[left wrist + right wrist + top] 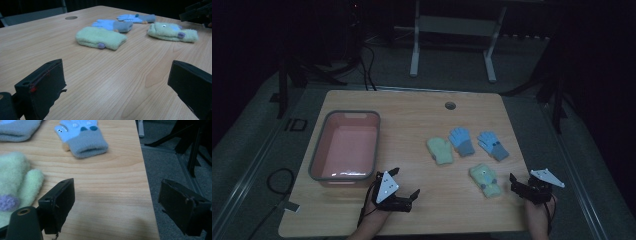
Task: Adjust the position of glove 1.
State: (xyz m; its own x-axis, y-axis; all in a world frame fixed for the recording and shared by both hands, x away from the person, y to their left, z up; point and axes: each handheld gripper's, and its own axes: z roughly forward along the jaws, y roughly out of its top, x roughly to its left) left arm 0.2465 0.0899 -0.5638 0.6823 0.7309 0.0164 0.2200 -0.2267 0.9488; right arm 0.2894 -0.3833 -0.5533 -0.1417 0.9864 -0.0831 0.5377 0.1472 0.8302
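Four gloves lie right of the table's middle: a green mitten (440,150), two blue gloves with grey cuffs (461,141) (492,145), and a second green mitten (484,179) nearer me. My left gripper (406,183) rests low near the front edge, open and empty, its jaws pointing toward the gloves. In the left gripper view the first green mitten (101,37) lies ahead of that open gripper (117,83). My right gripper (520,181) sits at the front right corner, open and empty. In its view (120,203) the near mitten (17,182) is left of its jaws and a blue glove (82,135) beyond.
A pink basin with a grey rim (318,150) stands on the table's left half, empty. A cable hole (450,105) sits near the far edge. The table's right edge (147,195) runs between the right gripper's jaws, with grey floor beyond. Dark stands and a desk frame surround the table.
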